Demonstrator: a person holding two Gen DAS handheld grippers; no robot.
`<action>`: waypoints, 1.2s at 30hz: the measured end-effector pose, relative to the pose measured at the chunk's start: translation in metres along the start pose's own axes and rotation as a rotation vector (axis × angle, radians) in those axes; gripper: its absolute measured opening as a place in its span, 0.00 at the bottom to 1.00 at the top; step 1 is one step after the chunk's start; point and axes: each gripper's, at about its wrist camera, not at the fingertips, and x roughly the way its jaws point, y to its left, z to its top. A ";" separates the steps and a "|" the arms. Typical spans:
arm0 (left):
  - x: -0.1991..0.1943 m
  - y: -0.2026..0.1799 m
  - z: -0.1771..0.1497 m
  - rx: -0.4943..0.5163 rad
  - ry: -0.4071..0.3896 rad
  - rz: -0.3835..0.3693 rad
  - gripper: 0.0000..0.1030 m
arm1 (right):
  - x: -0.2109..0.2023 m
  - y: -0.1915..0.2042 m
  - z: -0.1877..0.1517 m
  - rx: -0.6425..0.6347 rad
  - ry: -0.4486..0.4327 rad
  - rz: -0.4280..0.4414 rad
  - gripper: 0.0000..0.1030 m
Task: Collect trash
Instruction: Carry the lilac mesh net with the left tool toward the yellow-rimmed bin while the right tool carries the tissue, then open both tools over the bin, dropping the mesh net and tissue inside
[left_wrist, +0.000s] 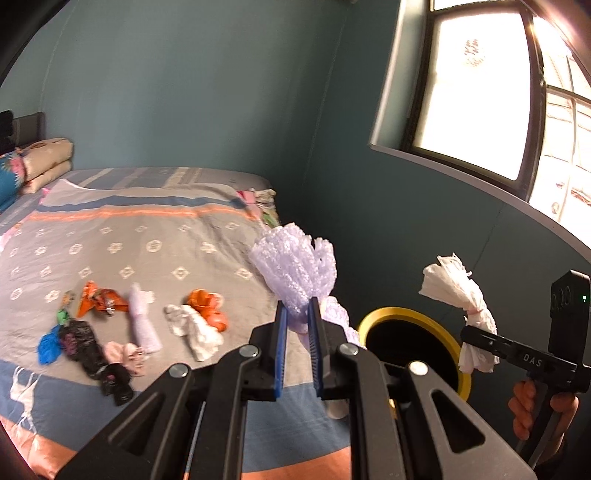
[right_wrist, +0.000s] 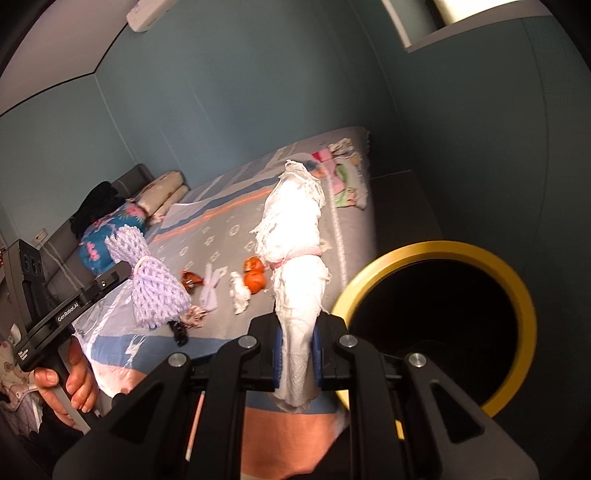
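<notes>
Step in hand, as judged: transfer to the bin, with both picks already made and neither piece yet released. The left hand-held gripper (left_wrist: 297, 321) is closed on a lilac foam fruit net (left_wrist: 295, 273), pinched at its waist between the blue pads, the frilled end standing up above the fingertips. The right hand-held gripper (right_wrist: 297, 345) is closed on a wad of white tissue paper (right_wrist: 295, 236), gripped low so that most of the wad rises upright above the jaws. The yellow-rimmed black bin (right_wrist: 439, 321) is seen just beside the bed (left_wrist: 147, 236), to the right of both grippers; in the right wrist view its mouth lies close to the tissue but not under it. The next move is judged to call for each piece to be carried over the opening before the jaws are parted, since both pieces are light and may cling or drift. Both tools are held level, side by side, fingers pointing along the bed. Remaining litter (left_wrist: 140, 325) is left on the bedspread: orange wrappers, a second foam net, tissue, black and blue scraps.
</notes>
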 end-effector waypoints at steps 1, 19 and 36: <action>0.006 -0.005 0.000 0.004 0.006 -0.009 0.10 | -0.002 -0.003 0.000 0.008 -0.003 -0.010 0.12; 0.109 -0.082 -0.019 0.035 0.153 -0.154 0.10 | 0.005 -0.078 0.006 0.155 -0.014 -0.155 0.12; 0.158 -0.122 -0.039 0.036 0.239 -0.225 0.40 | 0.028 -0.095 0.018 0.223 -0.035 -0.223 0.33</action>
